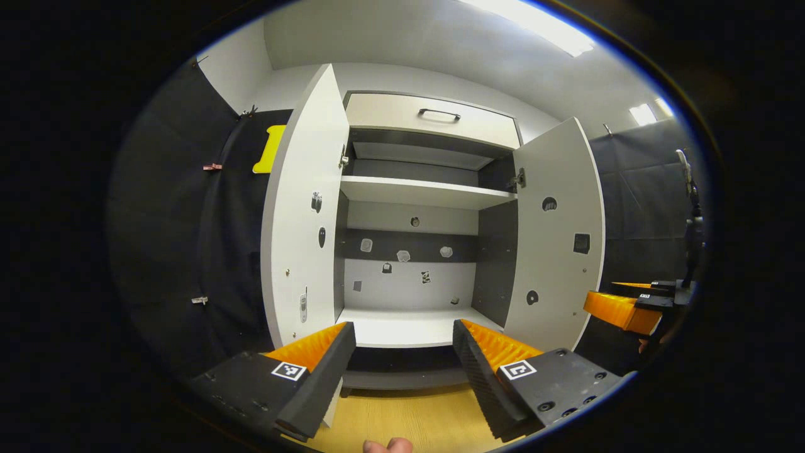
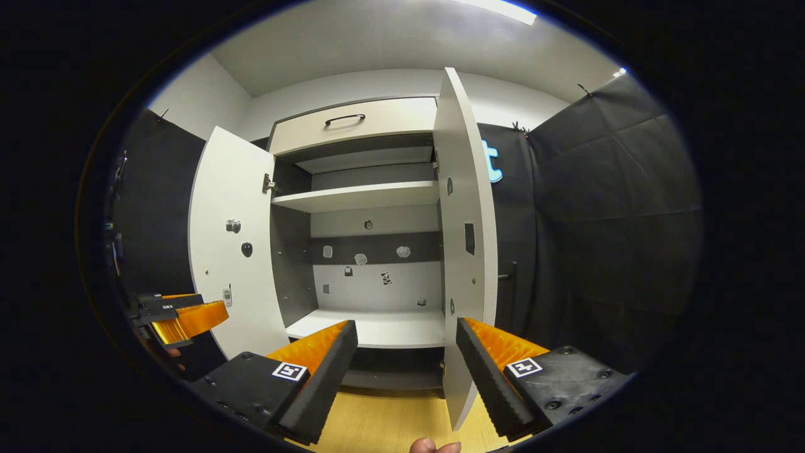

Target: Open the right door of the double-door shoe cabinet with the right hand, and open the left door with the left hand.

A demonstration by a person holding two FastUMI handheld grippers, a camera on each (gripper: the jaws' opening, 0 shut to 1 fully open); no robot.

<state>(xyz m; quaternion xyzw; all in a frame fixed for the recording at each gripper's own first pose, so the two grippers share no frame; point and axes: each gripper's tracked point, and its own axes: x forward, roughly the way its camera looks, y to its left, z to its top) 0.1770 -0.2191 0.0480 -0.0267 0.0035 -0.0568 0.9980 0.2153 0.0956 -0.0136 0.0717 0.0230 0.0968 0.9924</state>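
Cabinet (image 1: 412, 207) sits dead ahead of both grippers, past the fingertips, both doors swung out toward the cameras. Long axis of each door is vertical; free edges point back at the fingers.

Left gripper (image 1: 404, 352): fingers apart, nothing between them, gap lined up on the bottom shelf (image 1: 409, 327). Left door (image 1: 302, 214) stands just above and beyond the left finger; its lower edge drops behind that fingertip. Right door (image 1: 553, 233) stands beyond the right finger.

Right gripper (image 2: 407, 349): fingers apart, empty. Here the right door (image 2: 465, 239) is seen almost edge-on, its bottom edge dropping into the gap close beside the right finger, contact can't be judged. Left door (image 2: 229, 251) is farther off, up and left of the left finger.

Open room: straight lane between the doors into the cabinet, wood floor (image 1: 409, 421) under the fingers. Upper shelf (image 1: 421, 192) and drawer (image 1: 434, 119) with handle sit above.

View differences: left gripper view catches the other gripper at far right, beside the right door's outer edge. Right gripper view catches the other one at far left, low, just outside the left door. Small stickers (image 1: 404, 255) dot the back panel and door insides.
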